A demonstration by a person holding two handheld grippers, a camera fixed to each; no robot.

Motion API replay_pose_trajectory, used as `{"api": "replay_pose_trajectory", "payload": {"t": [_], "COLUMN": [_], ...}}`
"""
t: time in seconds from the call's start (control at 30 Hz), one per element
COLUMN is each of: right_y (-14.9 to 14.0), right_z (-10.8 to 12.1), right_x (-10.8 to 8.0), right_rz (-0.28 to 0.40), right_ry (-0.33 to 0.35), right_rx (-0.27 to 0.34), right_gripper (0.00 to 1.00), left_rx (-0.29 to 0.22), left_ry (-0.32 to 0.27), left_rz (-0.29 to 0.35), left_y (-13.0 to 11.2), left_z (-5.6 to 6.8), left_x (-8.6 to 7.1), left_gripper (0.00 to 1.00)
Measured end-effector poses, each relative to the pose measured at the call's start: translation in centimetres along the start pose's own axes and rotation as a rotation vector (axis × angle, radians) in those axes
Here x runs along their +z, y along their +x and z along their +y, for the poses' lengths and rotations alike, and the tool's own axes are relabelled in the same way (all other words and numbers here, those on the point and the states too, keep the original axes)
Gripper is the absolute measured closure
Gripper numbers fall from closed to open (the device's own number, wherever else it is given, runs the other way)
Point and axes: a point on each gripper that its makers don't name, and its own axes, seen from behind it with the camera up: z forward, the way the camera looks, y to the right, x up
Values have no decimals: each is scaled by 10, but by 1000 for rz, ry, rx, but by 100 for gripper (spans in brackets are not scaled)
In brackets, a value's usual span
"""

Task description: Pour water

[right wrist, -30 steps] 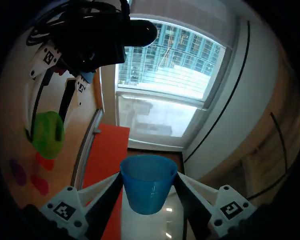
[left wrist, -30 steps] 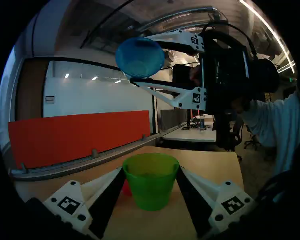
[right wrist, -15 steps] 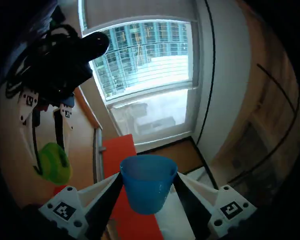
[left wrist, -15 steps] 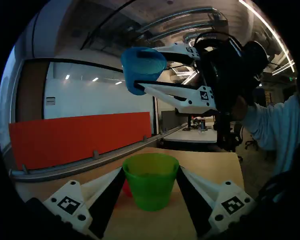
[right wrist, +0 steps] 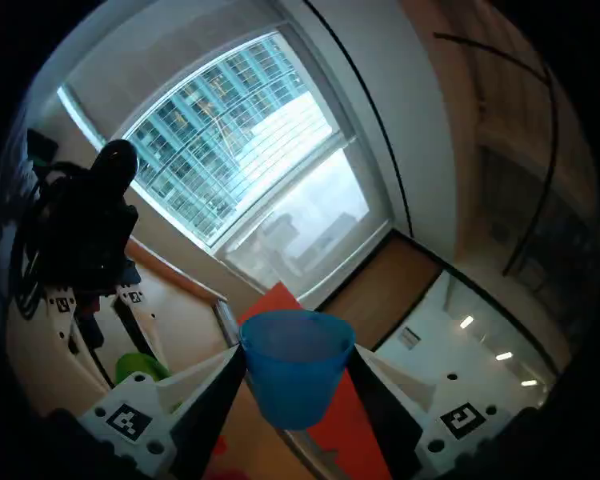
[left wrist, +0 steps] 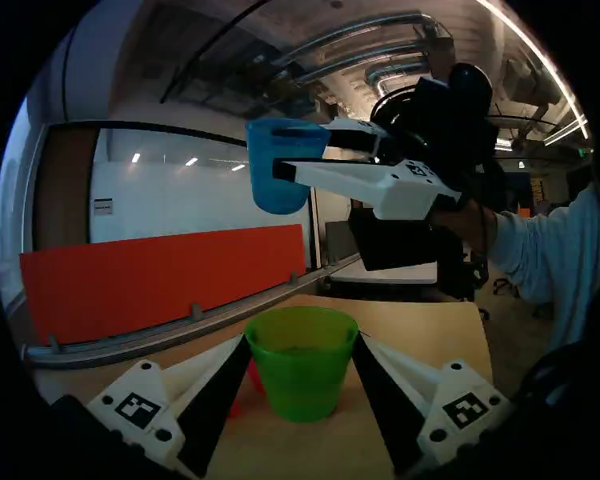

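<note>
Bottom centre of left gripper view: left tongs (left wrist: 300,346) narrowed onto tapered green plastic cup (left wrist: 302,376), both white, black-lined fingers pressed against its sides. Cup upright, mouth up, over light wooden counter (left wrist: 416,320); base contact hidden, cannot tell whether resting or lifted. Contents too dim to make out. Small red object (left wrist: 253,376) just beside cup on its left, mostly hidden behind a finger. Higher up, well apart from green cup: right tongs (left wrist: 298,150), held by a hand (left wrist: 460,220) with pale sleeve, closed on tapered blue plastic cup (left wrist: 278,172), one finger on each side. Blue cup near upright, mouth upward, only slightly tilted, high over far part of counter. Behind: long orange panel (left wrist: 156,272) with metal rail along counter's far edge, glass wall, exposed ceiling pipes.

Bottom centre of right gripper view: right tongs clamped on blue cup (right wrist: 296,380), both fingers against its walls, rim open toward top of picture. Water level not discernible. Scene steeply tipped; large gridded window (right wrist: 236,168) across upper left. Far left and lower: left tongs below dark camera block, fingers on either side of green cup (right wrist: 140,368), seen small. Orange panel just behind and right of blue cup.
</note>
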Motion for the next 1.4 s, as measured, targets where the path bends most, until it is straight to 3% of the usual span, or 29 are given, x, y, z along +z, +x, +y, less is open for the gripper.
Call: {"api": "replay_pose_trajectory", "payload": {"t": [0.27,0.67,0.8,1.4], "right_y": [-3,-1,3,-19], "right_z": [-8,-19,-18,-25], "right_x": [-1,-4,-7,-27], "right_rz": [-17,-37,-27,-61], "right_ry": [42,84,92,95], "right_rx": [306,595,640,652], "right_gripper": [11,11,11,10], "left_rx": [6,18,17,21], "left_ry": [10,26,28,66], "left_rz": [-1,-3,-1,-47], "left_y": [2,3,4,-6], "left_z": [-3,-11,-10,-21], "left_x": [-3,-7,-8,-20], "left_gripper": [14,14,14,14]}}
